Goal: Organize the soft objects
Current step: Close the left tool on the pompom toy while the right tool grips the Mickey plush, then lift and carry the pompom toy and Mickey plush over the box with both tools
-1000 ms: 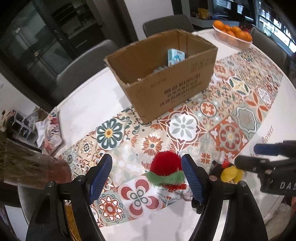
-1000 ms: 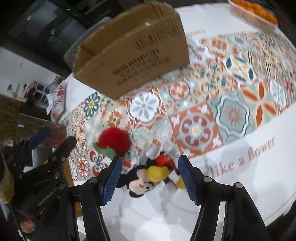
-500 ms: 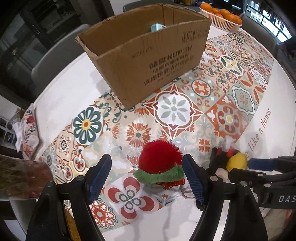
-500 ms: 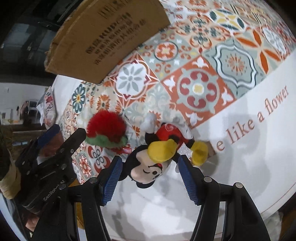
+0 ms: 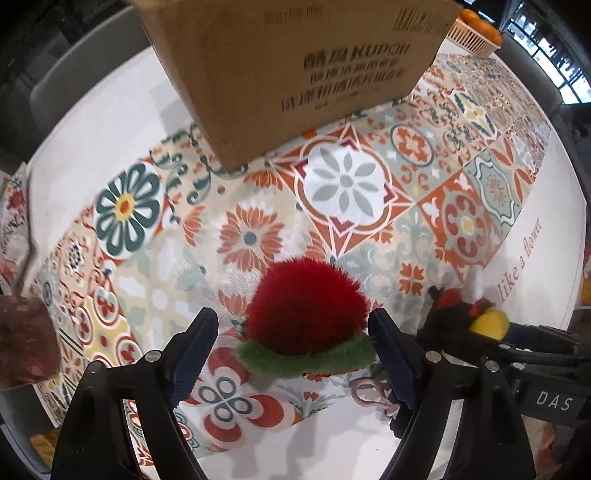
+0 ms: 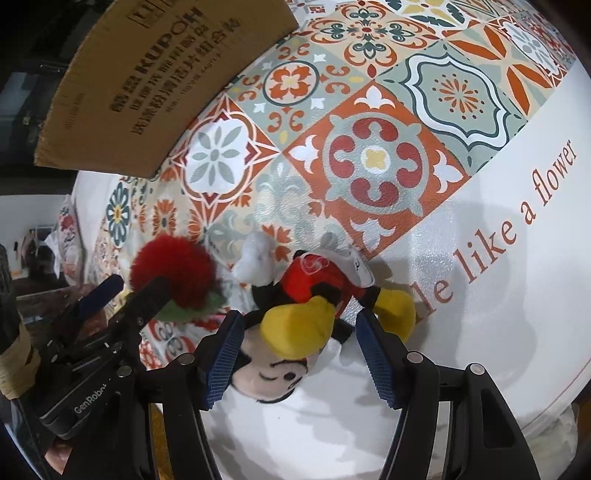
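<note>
Near the tabletop's front edge, the left gripper (image 5: 291, 354) is straddling the red pompom (image 5: 308, 314) with jaws spread wide, gripping nothing, while the right gripper (image 6: 301, 354) is likewise bracketing the mouse plush (image 6: 295, 332).

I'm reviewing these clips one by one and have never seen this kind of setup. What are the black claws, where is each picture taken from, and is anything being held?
There is no robot here. A person holds a two-finger gripper in each hand, and each has a camera looking forward along its fingers.

In the left-hand view, the left gripper stands open around a red pompom with a green base. It is not yet pinched.

In the right-hand view, the right gripper stands open around a Mickey Mouse plush that lies on the table; it is not clamped either.

Both toys rest on a table with a patterned tile mat. A cardboard box stands behind them, and a basket of oranges sits at the far edge. Nothing is lifted.
</note>
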`<action>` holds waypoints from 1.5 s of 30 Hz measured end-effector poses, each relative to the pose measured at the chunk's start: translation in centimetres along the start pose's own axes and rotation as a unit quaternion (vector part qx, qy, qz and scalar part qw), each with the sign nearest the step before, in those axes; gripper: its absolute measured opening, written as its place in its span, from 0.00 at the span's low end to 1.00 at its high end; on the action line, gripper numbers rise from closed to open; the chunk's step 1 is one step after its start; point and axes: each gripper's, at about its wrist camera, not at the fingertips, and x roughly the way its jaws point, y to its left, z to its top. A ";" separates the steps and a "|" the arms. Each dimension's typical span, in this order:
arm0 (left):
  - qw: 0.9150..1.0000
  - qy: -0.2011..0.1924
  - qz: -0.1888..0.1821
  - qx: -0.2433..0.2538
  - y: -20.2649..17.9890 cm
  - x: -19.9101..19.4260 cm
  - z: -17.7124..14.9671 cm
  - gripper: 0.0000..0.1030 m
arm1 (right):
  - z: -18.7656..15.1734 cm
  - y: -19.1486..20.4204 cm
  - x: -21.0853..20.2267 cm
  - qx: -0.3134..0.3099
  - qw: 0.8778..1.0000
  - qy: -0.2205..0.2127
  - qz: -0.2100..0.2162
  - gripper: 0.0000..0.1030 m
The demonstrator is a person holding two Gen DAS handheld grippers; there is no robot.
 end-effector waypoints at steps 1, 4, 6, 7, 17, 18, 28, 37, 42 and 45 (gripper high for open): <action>1.000 0.005 0.000 -0.001 0.0 0.4 -0.1 0.81 | 0.1 -0.1 0.3 0.002 1.000 0.001 -0.003 0.62; 1.000 0.014 -0.006 -0.005 -0.1 1.3 -0.2 0.81 | 0.3 -0.4 1.0 0.005 1.000 0.006 -0.005 0.62; 1.000 0.018 -0.011 -0.009 -0.2 1.8 -0.3 0.80 | 0.5 -0.2 1.1 0.001 1.000 0.003 -0.007 0.62; 1.000 0.020 -0.013 -0.012 -0.2 2.1 -0.3 0.78 | 0.5 -0.1 1.1 -0.005 1.000 0.002 -0.009 0.62; 0.998 0.029 -0.026 -0.043 -0.1 3.7 -0.5 0.51 | 1.1 0.5 2.3 -0.017 1.000 0.007 0.008 0.62; 0.998 0.024 -0.022 -0.046 -0.1 3.6 -0.7 0.49 | 1.1 0.4 2.4 -0.018 1.000 0.009 0.011 0.62; 0.997 -0.016 -0.014 -0.080 -0.7 1.6 -3.8 0.38 | 1.4 -0.7 2.2 -0.042 0.998 0.013 0.049 0.53; 0.990 -0.033 -0.043 -0.133 -1.0 -0.2 -7.1 0.38 | 1.9 -1.9 2.1 -0.041 0.996 0.028 0.075 0.53; 0.989 -0.044 -0.028 -0.142 -0.6 -1.8 -7.7 0.37 | 1.4 -1.4 2.0 -0.066 0.995 0.025 0.072 0.49; 0.986 -0.066 -0.018 -0.150 -1.3 -2.9 -7.8 0.37 | 0.7 -0.6 1.3 -0.096 0.993 0.016 0.072 0.49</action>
